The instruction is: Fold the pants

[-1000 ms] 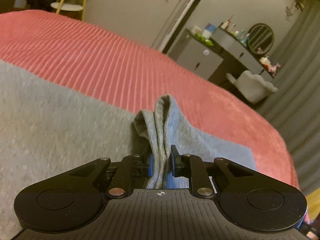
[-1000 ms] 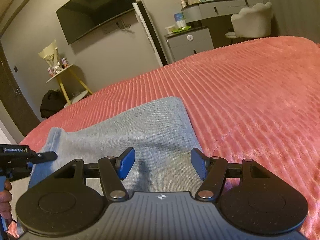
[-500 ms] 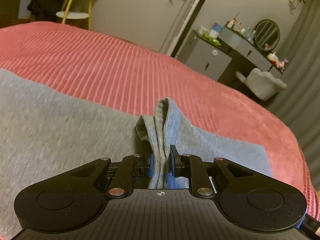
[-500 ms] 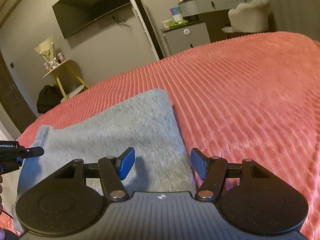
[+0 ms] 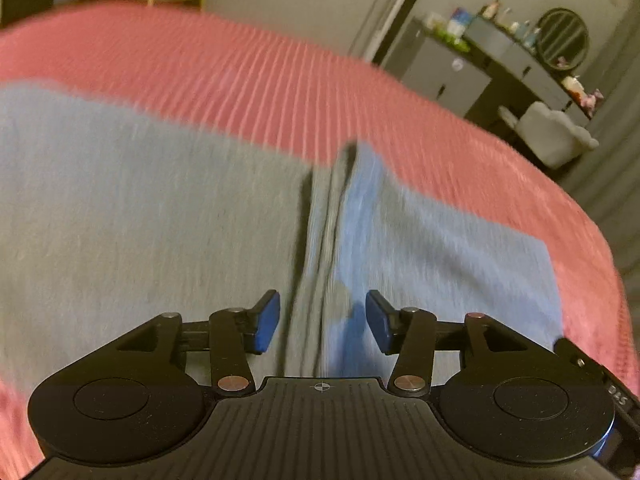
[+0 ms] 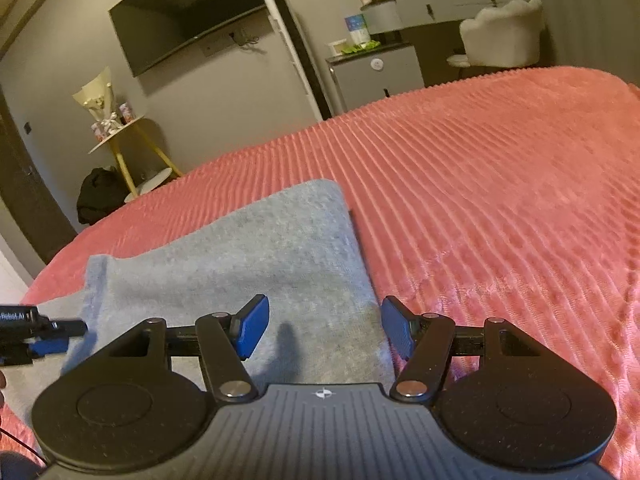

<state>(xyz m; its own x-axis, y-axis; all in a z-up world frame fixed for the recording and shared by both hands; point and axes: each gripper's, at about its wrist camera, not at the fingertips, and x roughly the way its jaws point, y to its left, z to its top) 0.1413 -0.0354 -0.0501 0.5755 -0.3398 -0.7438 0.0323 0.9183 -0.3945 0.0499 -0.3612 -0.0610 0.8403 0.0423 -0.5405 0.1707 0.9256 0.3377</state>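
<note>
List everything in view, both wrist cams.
pants: 1, grey, flat on the bed, folded edge between the left jaws
bedspread: 1, red ribbed, covers the bed
TV: 1, black, on the wall
side table: 1, yellow legs, by the wall, bouquet on top
bag: 1, black, on the floor under the table
cabinet: 1, grey, beyond the bed
chair: 1, white, at the vanity
mirror: 1, round, on the vanity
left gripper: black, blue pads, jaws opening, not pressing the pants
right gripper: black, blue pads, open over the pants' edge

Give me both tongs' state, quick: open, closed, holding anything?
Left tongs: opening, pads off the pants fold between them.
Right tongs: open, holding nothing, above the pants.
</note>
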